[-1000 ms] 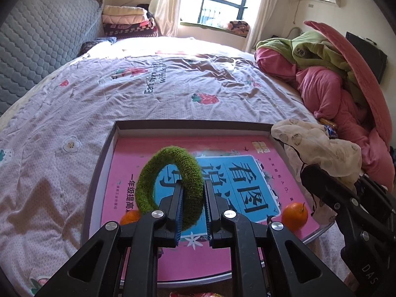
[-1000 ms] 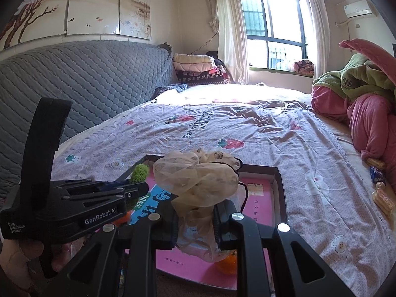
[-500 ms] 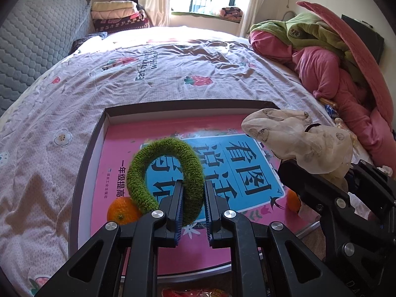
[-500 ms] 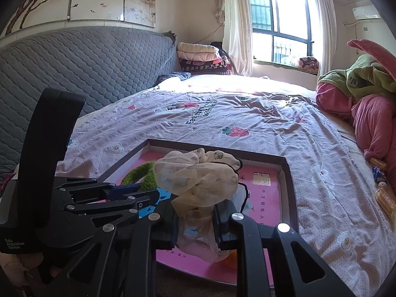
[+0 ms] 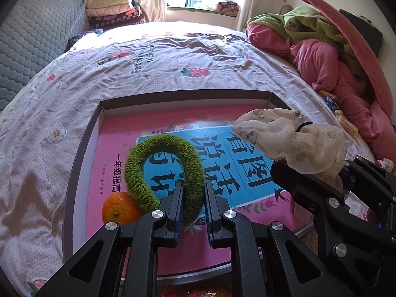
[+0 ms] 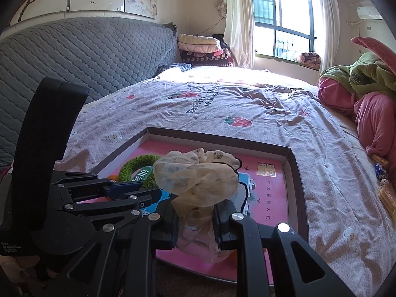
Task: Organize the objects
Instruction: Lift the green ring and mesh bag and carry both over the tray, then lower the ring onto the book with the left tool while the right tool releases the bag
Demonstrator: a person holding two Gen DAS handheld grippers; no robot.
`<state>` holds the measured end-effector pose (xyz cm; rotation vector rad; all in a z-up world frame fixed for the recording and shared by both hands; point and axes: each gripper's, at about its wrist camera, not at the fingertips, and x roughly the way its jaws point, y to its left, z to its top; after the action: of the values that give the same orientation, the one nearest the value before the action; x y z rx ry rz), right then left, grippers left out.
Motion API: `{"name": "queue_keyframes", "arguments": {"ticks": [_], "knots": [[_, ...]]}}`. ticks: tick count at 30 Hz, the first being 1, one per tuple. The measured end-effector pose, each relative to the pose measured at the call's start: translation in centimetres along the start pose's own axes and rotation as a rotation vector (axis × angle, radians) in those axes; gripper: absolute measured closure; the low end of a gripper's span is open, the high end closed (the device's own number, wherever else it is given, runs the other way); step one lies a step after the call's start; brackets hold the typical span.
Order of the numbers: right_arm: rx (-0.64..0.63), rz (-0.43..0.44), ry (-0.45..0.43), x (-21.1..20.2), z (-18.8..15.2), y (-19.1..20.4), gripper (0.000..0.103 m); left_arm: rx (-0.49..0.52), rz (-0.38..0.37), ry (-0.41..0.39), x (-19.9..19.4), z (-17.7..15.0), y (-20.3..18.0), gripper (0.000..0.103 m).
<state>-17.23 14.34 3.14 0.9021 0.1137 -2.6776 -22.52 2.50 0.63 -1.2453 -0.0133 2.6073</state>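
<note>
The left claw (image 5: 193,206) is clamped on a green fuzzy ring (image 5: 165,170), its blue-padded fingers (image 5: 178,205) pinching the ring's right limb while the rest of the loop arches out ahead and to the left above a shallow dark-rimmed tray (image 5: 81,148). The tray lies on a bed (image 5: 148,57) covered with a pale lilac sheet printed with flowers and strawberries, and its floor is taken up by a pink book (image 5: 123,153) with a blue panel of large characters. An orange (image 5: 121,209) sits in the tray's near left corner, just beside the ring's lower left end; whether the two touch cannot be told. The right claw (image 6: 195,225) is closed on a cream sheer scrunchie (image 6: 198,178) with small printed patches, the gauzy fabric bunched between the fingers and billowing above them, a thin black cord trailing off its right side. In the right wrist view the scrunchie hangs over the tray's near middle, with the left claw and ring just to its left. A heap of pink and green bedding (image 5: 329,57) lies at the bed's right side, a grey quilted headboard (image 6: 86,57) at its left, and folded blankets (image 6: 200,47) are stacked near the window.
</note>
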Motion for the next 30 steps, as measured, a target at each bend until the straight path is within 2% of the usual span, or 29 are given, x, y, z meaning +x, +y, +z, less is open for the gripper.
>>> {"name": "queue_keyframes", "arguments": {"ticks": [16,30], "knots": [[-0.022,-0.011,0.091,1.8,-1.1,-0.1,0.081,0.052,0.004,0.053,0.6,-0.3,-0.2,0.087],[-0.05,-0.003,0.144,2.2,-2.2,0.0,0.081,0.089,-0.004,0.056,0.3,-0.5,-0.7,0.087]]}}
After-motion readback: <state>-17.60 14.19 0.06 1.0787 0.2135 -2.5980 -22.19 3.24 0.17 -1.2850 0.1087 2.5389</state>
